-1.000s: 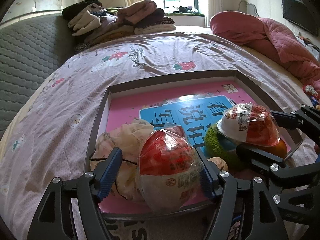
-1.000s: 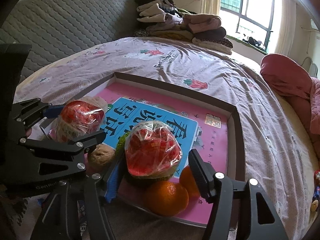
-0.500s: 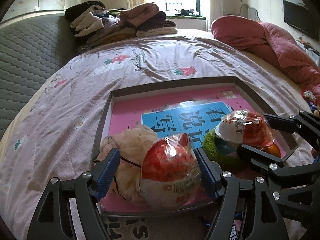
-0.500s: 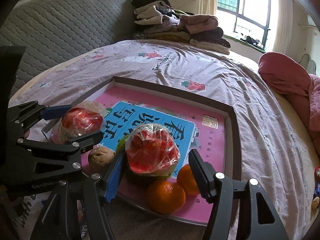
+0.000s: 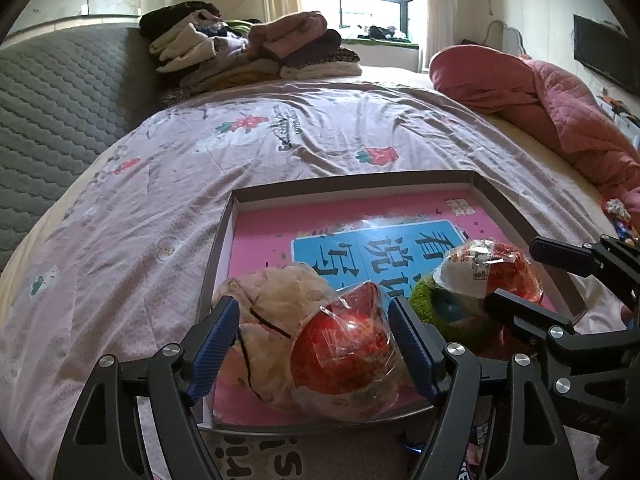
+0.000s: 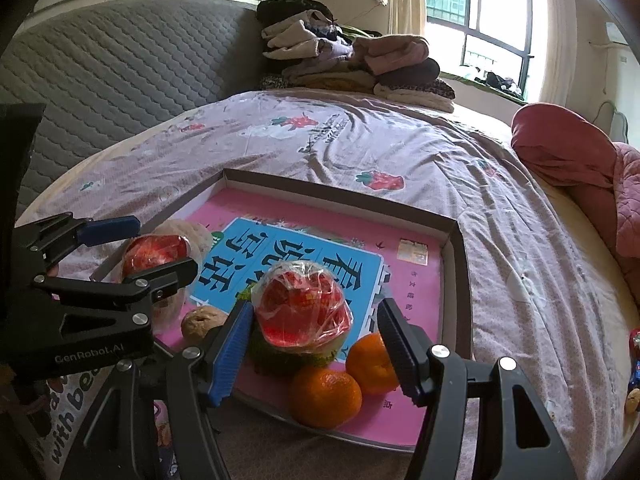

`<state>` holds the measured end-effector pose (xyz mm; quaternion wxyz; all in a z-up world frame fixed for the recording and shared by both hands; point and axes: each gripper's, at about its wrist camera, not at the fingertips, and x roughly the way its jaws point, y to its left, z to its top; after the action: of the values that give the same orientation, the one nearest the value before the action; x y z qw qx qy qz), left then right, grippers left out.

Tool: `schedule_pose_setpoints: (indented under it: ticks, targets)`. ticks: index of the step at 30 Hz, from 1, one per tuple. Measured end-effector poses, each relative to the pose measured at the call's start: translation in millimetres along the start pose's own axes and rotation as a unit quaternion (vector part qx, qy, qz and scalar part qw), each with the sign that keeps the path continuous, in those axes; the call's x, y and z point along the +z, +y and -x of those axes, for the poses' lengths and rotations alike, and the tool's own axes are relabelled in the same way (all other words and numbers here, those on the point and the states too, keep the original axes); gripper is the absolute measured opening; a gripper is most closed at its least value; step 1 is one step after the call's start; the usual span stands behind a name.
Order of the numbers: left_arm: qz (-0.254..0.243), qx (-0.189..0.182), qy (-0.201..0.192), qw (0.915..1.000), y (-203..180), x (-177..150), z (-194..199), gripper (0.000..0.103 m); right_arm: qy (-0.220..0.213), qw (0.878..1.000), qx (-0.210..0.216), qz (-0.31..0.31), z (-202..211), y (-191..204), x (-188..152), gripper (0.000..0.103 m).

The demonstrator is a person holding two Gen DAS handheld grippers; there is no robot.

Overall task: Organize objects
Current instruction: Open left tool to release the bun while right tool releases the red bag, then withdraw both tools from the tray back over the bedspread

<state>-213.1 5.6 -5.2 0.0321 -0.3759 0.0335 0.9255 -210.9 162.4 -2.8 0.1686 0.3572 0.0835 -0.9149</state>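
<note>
Both claws released: left claw (image 5: 314, 344) around a wrapped snack (image 5: 344, 354), right claw (image 6: 314, 338) around another (image 6: 304, 304), each already set in the tray (image 5: 352, 179).

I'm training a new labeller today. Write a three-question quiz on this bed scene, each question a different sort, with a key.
1. True or false: the two oranges lie inside the shallow box.
2. Multiple choice: what sits under the wrapped snack between the right gripper fingers? A) a green fuzzy thing B) a folded towel C) a cup
3. Fill in: the left gripper frames a second wrapped snack beside a cream ___ bag.

Key: 1 true; 2 A, the green fuzzy thing; 3 plastic, the plastic bag.
</note>
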Motion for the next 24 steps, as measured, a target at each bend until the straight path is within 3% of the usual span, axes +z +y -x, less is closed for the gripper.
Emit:
schedule_pose_setpoints:
  ticks: [24]
  targets:
    - [0.012,0.006,-0.028,0.9995,4.5,8.8,19.4,0.078,-0.041,0.999,-0.012,-0.011,25.3,-8.3,12.7,0.064]
